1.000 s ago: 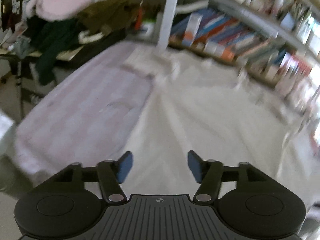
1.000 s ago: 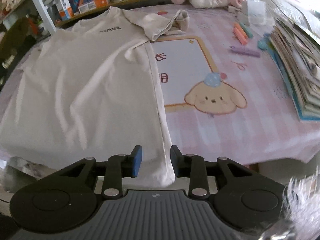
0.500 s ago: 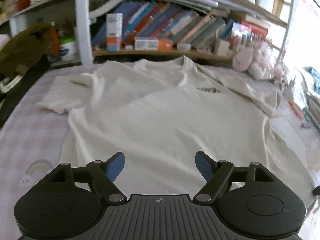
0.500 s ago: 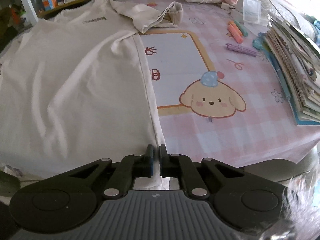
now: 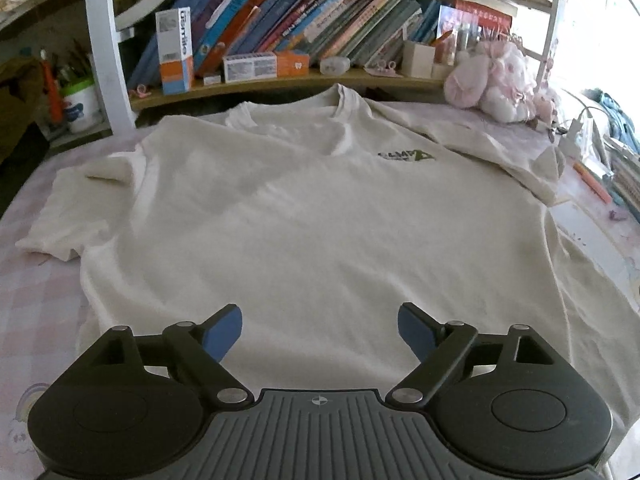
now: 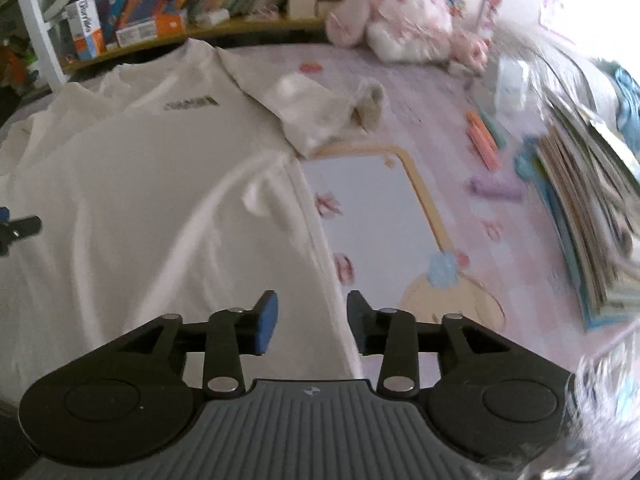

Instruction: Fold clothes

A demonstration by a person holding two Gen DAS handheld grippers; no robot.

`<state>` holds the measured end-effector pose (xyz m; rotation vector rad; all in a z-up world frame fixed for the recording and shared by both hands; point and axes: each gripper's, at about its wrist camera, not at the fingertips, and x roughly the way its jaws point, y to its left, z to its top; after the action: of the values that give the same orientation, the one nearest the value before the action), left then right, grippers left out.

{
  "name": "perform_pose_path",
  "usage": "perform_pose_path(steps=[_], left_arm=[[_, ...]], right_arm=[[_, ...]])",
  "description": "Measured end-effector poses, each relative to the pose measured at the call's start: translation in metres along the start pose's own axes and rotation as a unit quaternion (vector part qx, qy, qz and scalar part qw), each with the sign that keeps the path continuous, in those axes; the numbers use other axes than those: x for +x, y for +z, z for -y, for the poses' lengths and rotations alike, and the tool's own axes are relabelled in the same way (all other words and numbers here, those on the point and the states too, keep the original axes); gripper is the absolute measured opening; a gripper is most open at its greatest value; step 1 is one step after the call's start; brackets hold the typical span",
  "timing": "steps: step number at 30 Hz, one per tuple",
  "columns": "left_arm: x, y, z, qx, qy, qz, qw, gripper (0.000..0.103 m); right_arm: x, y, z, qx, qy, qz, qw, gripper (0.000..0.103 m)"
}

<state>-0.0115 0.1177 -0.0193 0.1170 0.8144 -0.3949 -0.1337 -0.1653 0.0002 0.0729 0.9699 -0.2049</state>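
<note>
A cream T-shirt (image 5: 312,220) lies flat, front up, on a pink checked table cover, collar toward the bookshelf, with a small dark chest logo (image 5: 406,155). My left gripper (image 5: 320,334) is wide open and empty above the shirt's lower middle. In the right wrist view the shirt (image 6: 152,184) fills the left side. My right gripper (image 6: 312,322) is open and empty over the shirt's right side seam near the hem. The right sleeve (image 6: 320,120) lies crumpled outward.
A bookshelf (image 5: 304,40) with books and boxes runs along the far edge. Pink plush toys (image 5: 492,80) sit at the back right. A puppy-print mat (image 6: 384,216), markers (image 6: 484,140) and a stack of books (image 6: 588,220) lie right of the shirt.
My right gripper shut on the shirt's side hem half a second ago, and now stands open and has moved up along the seam. My left gripper swung round to face the shirt and opened wider.
</note>
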Motion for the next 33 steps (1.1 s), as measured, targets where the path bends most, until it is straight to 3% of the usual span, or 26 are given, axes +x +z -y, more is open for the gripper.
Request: perform_pose_path(steps=[6, 13, 20, 26, 28, 30, 33], left_arm=[[0.000, 0.000, -0.001, -0.015, 0.010, -0.008, 0.9998, 0.090], [0.004, 0.005, 0.021, -0.034, 0.042, -0.017, 0.9984, 0.093], [0.017, 0.016, 0.072, -0.041, 0.106, -0.034, 0.9930, 0.093], [0.026, 0.018, 0.102, -0.043, 0.145, -0.050, 0.9873, 0.093], [0.029, 0.016, 0.107, -0.046, 0.155, -0.060, 0.9851, 0.093], [0.031, 0.014, 0.109, -0.054, 0.164, -0.069, 0.9826, 0.093], [0.030, 0.011, 0.107, -0.077, 0.171, -0.071, 0.9796, 0.093]], right_arm=[[0.012, 0.026, -0.021, -0.064, 0.013, 0.018, 0.998, 0.048], [0.041, 0.057, -0.010, -0.149, 0.023, 0.047, 0.987, 0.053], [0.083, 0.092, 0.009, -0.267, 0.053, 0.082, 0.959, 0.053], [0.124, 0.104, 0.009, -0.365, 0.076, 0.080, 0.924, 0.052], [0.132, 0.107, 0.011, -0.378, 0.079, 0.083, 0.919, 0.039], [0.133, 0.114, 0.015, -0.384, 0.082, 0.080, 0.916, 0.010], [0.122, 0.144, 0.040, -0.340, 0.102, 0.095, 0.930, 0.010]])
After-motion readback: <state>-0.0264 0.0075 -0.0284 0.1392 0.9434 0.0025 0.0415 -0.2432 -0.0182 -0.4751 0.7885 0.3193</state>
